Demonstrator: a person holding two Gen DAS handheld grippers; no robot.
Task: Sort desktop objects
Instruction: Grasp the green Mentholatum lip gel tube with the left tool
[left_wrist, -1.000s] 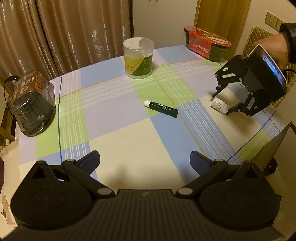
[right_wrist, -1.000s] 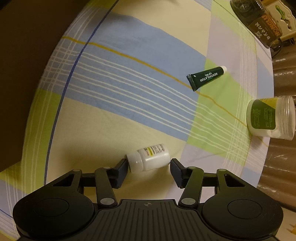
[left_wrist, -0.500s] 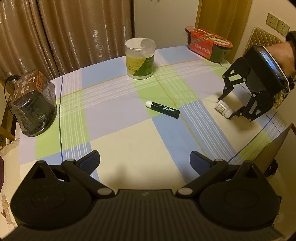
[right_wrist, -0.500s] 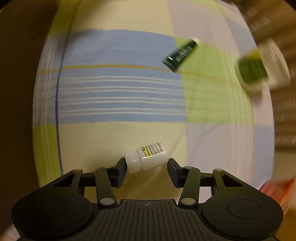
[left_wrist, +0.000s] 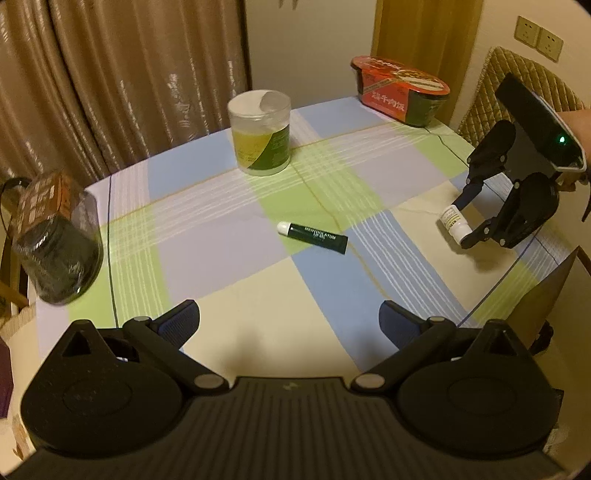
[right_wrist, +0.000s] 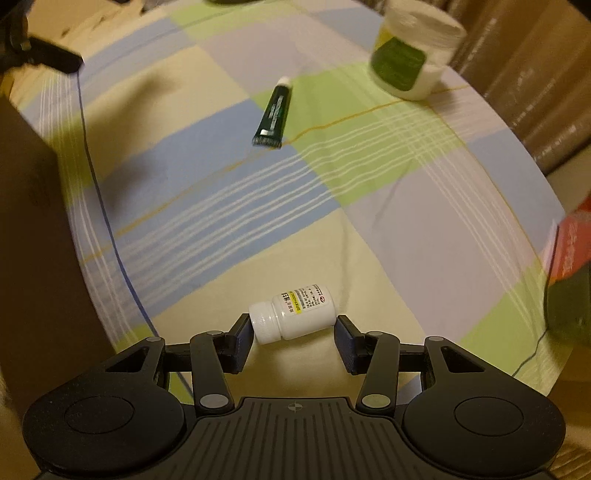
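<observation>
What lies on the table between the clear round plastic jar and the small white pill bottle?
Only the dark green tube on checked cloth, in both views.

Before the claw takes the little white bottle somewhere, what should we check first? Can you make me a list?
1. Small white plastic pill bottle between the fingers of the right gripper: ok, cap against one pad, base against the other.
2. Bottle lifted off the checked tablecloth: cannot tell; it lies sideways, tilted.
3. Grip firm: cannot tell; it is held end to end only.
4. Path clear of the dark green tube with the white cap: ok, it lies well ahead of the bottle.
5. Left gripper out of the way: ok, open, empty, near the table edge.
6. Place to put the bottle: cannot tell; no bin clearly shows.
</observation>
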